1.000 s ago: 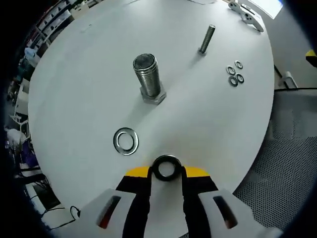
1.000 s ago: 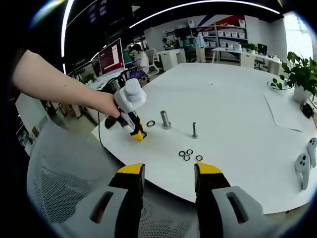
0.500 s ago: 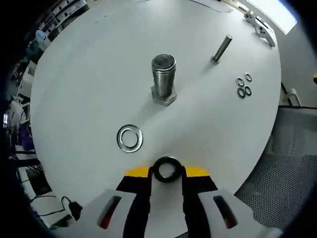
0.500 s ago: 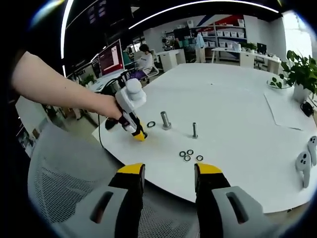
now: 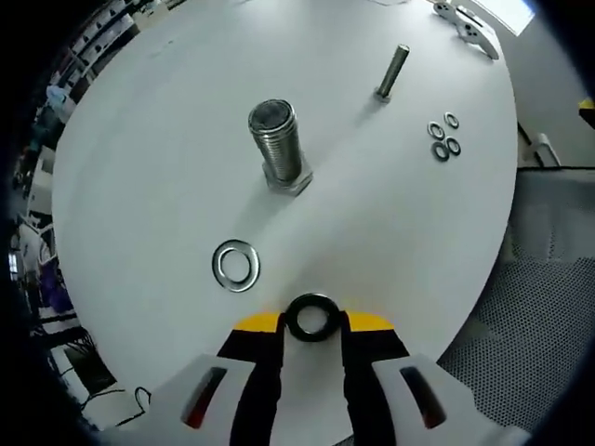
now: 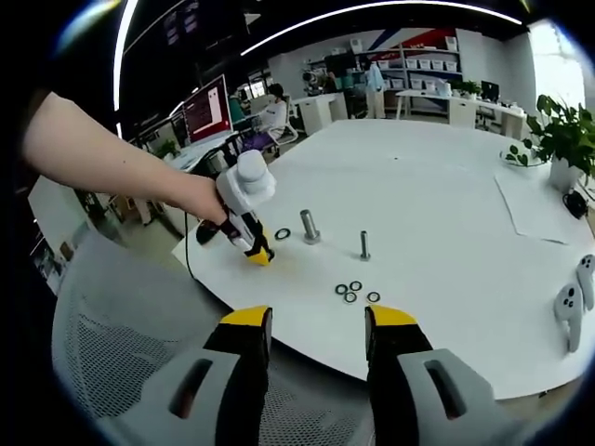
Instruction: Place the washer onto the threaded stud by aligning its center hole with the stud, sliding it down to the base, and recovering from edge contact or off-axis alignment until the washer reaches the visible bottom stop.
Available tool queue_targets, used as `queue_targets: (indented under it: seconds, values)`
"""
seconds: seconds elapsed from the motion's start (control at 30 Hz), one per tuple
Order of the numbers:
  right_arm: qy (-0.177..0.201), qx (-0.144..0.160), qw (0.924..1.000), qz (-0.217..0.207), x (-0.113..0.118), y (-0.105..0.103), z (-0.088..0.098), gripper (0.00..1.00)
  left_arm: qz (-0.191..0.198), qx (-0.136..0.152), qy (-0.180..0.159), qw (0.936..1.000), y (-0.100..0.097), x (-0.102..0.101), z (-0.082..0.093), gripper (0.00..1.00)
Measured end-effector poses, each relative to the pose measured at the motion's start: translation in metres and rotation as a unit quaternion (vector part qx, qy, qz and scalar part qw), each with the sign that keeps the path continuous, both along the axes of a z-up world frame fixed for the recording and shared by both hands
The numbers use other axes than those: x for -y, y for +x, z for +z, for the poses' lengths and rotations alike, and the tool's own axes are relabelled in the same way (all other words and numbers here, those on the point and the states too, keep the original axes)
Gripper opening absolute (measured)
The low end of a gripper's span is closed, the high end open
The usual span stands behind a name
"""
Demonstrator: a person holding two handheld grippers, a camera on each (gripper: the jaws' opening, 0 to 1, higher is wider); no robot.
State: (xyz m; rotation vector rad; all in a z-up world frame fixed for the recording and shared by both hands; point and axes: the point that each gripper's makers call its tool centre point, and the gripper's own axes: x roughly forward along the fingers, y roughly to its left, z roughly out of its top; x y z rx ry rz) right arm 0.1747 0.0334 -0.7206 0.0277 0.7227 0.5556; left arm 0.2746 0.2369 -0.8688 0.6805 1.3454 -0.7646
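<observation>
Pinched between the left gripper (image 5: 313, 327) tips: a dark washer (image 5: 312, 316), at 6 o'clock from the threaded stud (image 5: 276, 145) on the white table (image 5: 149, 167). Lying flat between them, a second washer (image 5: 235, 265). Right gripper (image 6: 316, 330) spread wide, holding nothing.

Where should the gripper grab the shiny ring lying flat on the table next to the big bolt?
Probably best by its outer rim. The ring lies flat on the white table, so there is no tall side to squeeze. Coming straight down from above, one jaw could go in the center hole and one outside the rim, on the side away from the big bolt.
</observation>
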Motion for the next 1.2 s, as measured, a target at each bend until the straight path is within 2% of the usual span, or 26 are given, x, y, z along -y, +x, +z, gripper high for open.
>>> queue_targets:
  seconds: [0.23,0.3,0.4,0.67,0.87,0.97,1.2]
  values:
    - [0.001,0.001,1.0000,-0.001,0.0001,0.0006,0.0002,0.42,0.011,0.001,-0.005,0.9999,0.0006,-0.0012,0.0006,0.22]
    - [0.000,0.000,1.0000,-0.001,0.0003,0.0007,0.0000,0.42,0.021,-0.001,-0.007,0.9998,0.0011,-0.0017,0.0004,0.21]
    - [0.000,0.000,1.0000,-0.001,0.0003,0.0006,-0.0001,0.42,0.057,0.002,-0.030,0.9979,0.0026,-0.0016,0.0009,0.21]
    - [0.000,0.000,1.0000,-0.003,0.0011,0.0011,-0.0002,0.42,0.040,0.008,-0.033,0.9986,0.0004,-0.0005,0.0016,0.20]
    - [0.000,-0.001,1.0000,-0.005,0.0018,0.0012,-0.0002,0.42,0.010,0.009,-0.034,0.9993,0.0003,-0.0004,0.0033,0.19]
    - [0.001,-0.001,1.0000,-0.005,0.0018,0.0015,-0.0003,0.42,-0.014,0.011,-0.018,0.9997,0.0017,-0.0049,0.0027,0.19]
    - [0.000,0.000,1.0000,-0.006,0.0025,0.0020,-0.0004,0.42,-0.023,0.009,-0.022,0.9995,0.0017,-0.0012,0.0068,0.18]
